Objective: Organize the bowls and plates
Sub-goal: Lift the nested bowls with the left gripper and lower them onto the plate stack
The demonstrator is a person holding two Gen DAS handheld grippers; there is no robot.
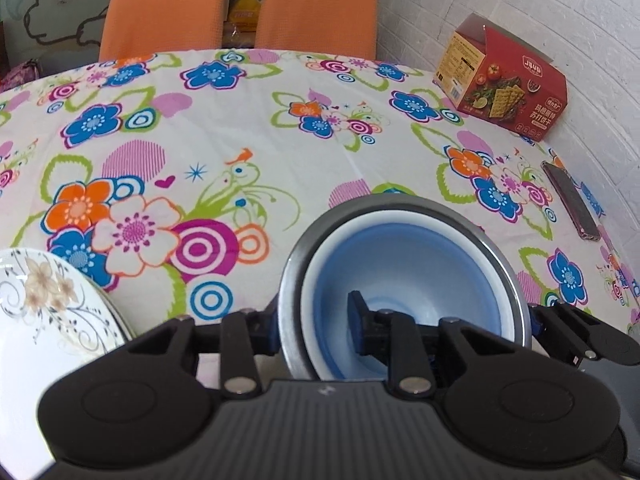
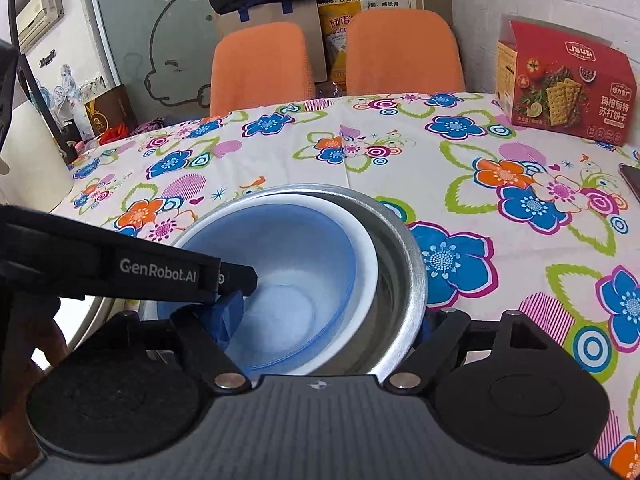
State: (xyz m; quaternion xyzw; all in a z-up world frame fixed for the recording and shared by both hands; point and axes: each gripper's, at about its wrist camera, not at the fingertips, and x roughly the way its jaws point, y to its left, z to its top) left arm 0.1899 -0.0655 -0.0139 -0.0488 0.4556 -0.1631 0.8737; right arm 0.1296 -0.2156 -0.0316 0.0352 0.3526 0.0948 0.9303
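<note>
Blue bowl (image 1: 404,264) in silver bowl (image 1: 508,276); floral tablecloth (image 1: 280,128); orange chairs (image 1: 164,8); red box (image 1: 504,80).

The outer bowl (image 2: 404,264) looks like brushed metal with a dull sheen, and the blue bowl (image 2: 288,280) nested inside it like smooth, matt plastic. The flowered plate (image 1: 52,308) is glossy, like glazed ceramic. A printed cloth (image 1: 280,132), faintly creased, covers the bench. The cracker box (image 2: 560,84) is glossy printed card. The fingers (image 1: 360,316) are matt black plastic.
</note>
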